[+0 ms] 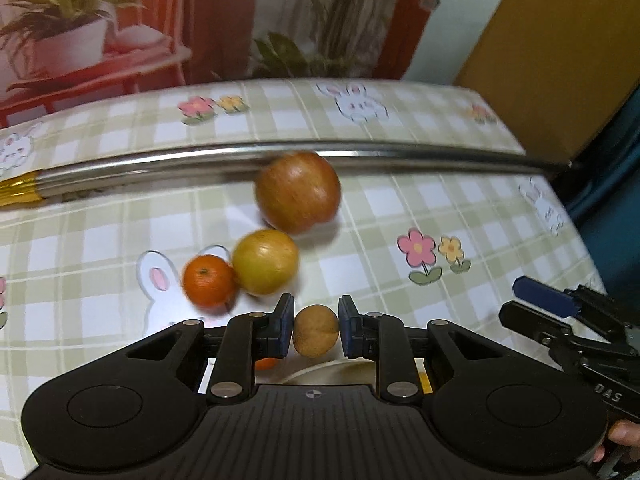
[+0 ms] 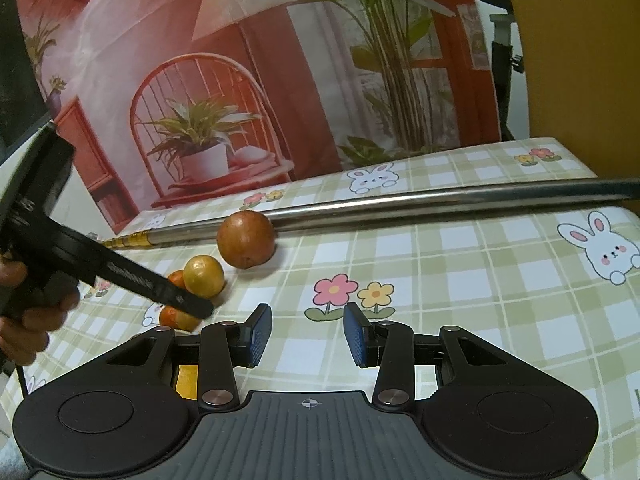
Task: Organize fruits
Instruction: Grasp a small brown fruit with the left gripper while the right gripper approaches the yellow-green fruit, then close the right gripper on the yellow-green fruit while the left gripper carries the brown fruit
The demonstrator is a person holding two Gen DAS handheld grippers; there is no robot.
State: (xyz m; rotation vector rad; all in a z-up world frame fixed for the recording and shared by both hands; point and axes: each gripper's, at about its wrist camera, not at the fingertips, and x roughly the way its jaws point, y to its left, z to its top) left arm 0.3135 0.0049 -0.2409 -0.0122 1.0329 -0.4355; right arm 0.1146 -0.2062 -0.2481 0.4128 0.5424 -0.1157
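Tan and rough-skinned, a small round fruit (image 1: 315,331) sits clamped between the pads of the left tongs (image 1: 316,330) just above the worktop (image 1: 440,208), so the pick-up step looks done. The right tongs (image 2: 308,336) hover empty with jaws apart. Next it wants carrying to its place, clear of the tangerine (image 1: 209,286), yellow fruit (image 1: 265,262) and apple (image 1: 298,192) beyond.

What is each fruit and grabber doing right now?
Left hand-held gripper: shut on the small brown fruit.
Small brown fruit: held between the pads.
Right hand-held gripper: nothing between its pads.
Red apple: on the tablecloth, against the metal pole.
Yellow fruit: touching the orange.
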